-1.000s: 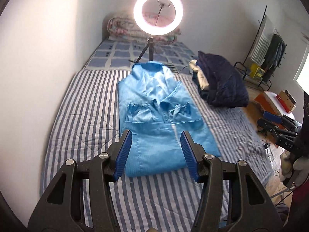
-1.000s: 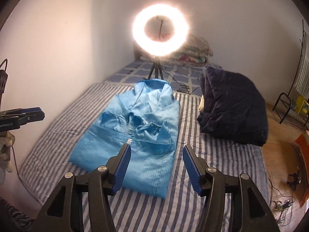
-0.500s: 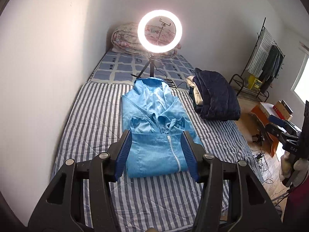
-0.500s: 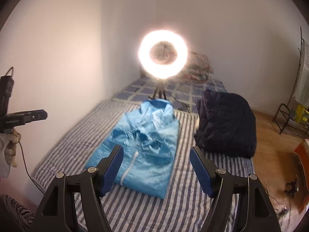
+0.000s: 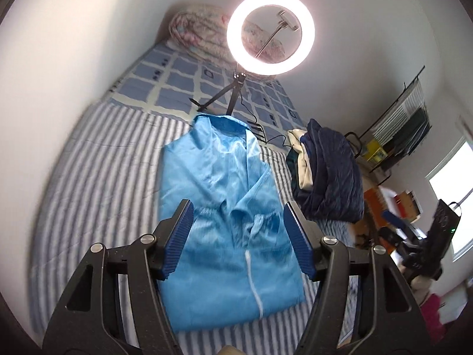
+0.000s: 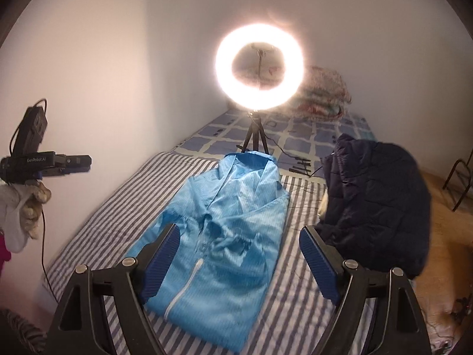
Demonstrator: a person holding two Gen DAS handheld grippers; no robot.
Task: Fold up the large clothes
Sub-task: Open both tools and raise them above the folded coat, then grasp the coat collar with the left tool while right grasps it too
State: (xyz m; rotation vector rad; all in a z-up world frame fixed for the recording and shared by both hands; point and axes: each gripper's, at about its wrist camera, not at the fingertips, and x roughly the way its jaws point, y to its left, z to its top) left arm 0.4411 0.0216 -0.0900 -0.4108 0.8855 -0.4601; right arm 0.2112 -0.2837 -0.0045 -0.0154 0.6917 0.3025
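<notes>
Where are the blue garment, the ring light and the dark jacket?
Blue garment point(image 5: 224, 230): left wrist view, its front by the zipper.
Ring light point(image 6: 259, 68): right wrist view, its glowing ring.
Dark jacket point(image 6: 375, 204): right wrist view, its quilted back.

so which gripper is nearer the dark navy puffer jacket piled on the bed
Right. The right gripper hangs above the bed's foot with the dark navy puffer jacket just beyond its right finger; the left gripper is farther off, across the light blue zip-up garment.

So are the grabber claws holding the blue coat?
No, nothing is held. The left gripper and right gripper are both opening, empty, above the blue coat lying on the bed.
</notes>
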